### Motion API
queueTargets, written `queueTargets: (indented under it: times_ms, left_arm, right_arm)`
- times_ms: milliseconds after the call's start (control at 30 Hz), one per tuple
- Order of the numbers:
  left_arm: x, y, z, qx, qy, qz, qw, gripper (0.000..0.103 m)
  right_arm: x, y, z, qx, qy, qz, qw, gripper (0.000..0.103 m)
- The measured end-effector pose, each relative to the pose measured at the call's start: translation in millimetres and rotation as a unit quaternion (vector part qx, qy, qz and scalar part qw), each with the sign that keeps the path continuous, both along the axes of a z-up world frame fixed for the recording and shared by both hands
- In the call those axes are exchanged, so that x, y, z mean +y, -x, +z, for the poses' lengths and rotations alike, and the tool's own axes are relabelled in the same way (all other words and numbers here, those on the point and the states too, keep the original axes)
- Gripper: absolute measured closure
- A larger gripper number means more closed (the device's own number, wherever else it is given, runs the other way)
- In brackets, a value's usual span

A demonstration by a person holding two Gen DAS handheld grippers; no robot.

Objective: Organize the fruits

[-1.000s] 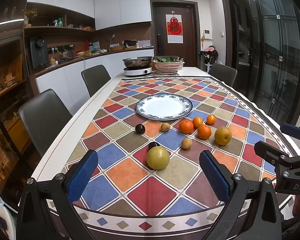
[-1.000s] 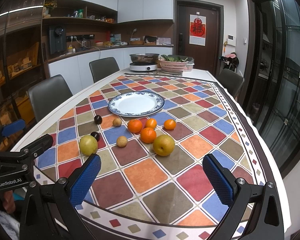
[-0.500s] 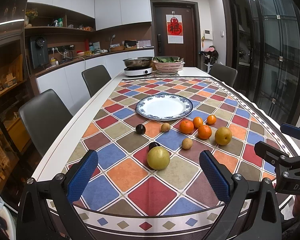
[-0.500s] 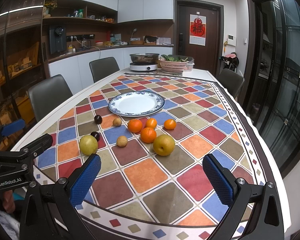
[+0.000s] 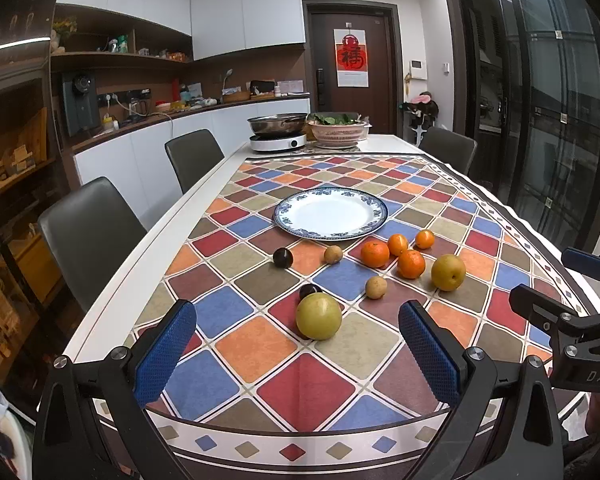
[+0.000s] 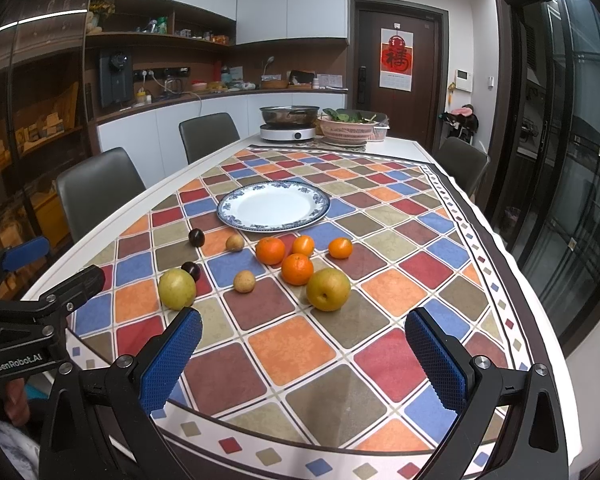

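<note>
A blue-rimmed white plate (image 5: pixel 374 202) (image 6: pixel 228 210) sits empty mid-table. In front of it lie loose fruits: a green pear (image 5: pixel 318 316) (image 6: pixel 177 289), a yellow pear (image 5: pixel 448 272) (image 6: pixel 328 289), several oranges (image 5: pixel 375 254) (image 6: pixel 297 268), two dark plums (image 5: pixel 283 257) (image 6: pixel 196 237) and two small brown fruits (image 5: pixel 375 287) (image 6: pixel 244 281). My left gripper (image 5: pixel 298 354) is open and empty, just short of the green pear. My right gripper (image 6: pixel 302 360) is open and empty, just short of the yellow pear.
A checkered cloth (image 5: pixel 260 344) covers the table. At the far end stand a hotplate with a steel pan (image 5: pixel 277 126) and a pink basket of greens (image 5: pixel 337 130). Grey chairs (image 5: pixel 88 232) line the left side and far right.
</note>
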State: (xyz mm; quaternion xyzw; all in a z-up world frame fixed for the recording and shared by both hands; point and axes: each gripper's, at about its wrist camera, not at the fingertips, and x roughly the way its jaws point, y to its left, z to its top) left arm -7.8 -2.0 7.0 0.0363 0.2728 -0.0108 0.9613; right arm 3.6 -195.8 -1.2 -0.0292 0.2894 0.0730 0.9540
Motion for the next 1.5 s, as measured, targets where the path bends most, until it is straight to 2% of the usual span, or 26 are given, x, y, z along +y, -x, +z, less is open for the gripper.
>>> queueTargets:
  times_ms: [333, 867, 1333, 1500]
  left_arm:
    - [18.1, -6.7, 1.7, 0.009, 0.001, 0.005, 0.9999, 0.0]
    - [4.6, -33.3, -13.8, 0.034, -0.03, -0.004, 0.999, 0.0]
    - [6.3, -83.4, -41.6, 0.107, -0.011, -0.023, 0.994, 0.0]
    - [7.2, -97.4, -54.3, 0.135, 0.003, -0.029, 0.9905, 0.004]
  right_arm:
    - [1.8, -3.9, -3.6, 0.008, 0.0, 0.001, 1.0, 0.001]
    - [2.1, -32.5, -18.5, 0.059, 0.006, 0.014, 0.998, 0.001]
    - [9.0, -83.8, -38.8, 0.102, 0.031, 0.029, 0.994, 0.001]
    - [9.9, -101.3, -47.9, 0.114, 0.033, 0.024, 0.993, 0.001]
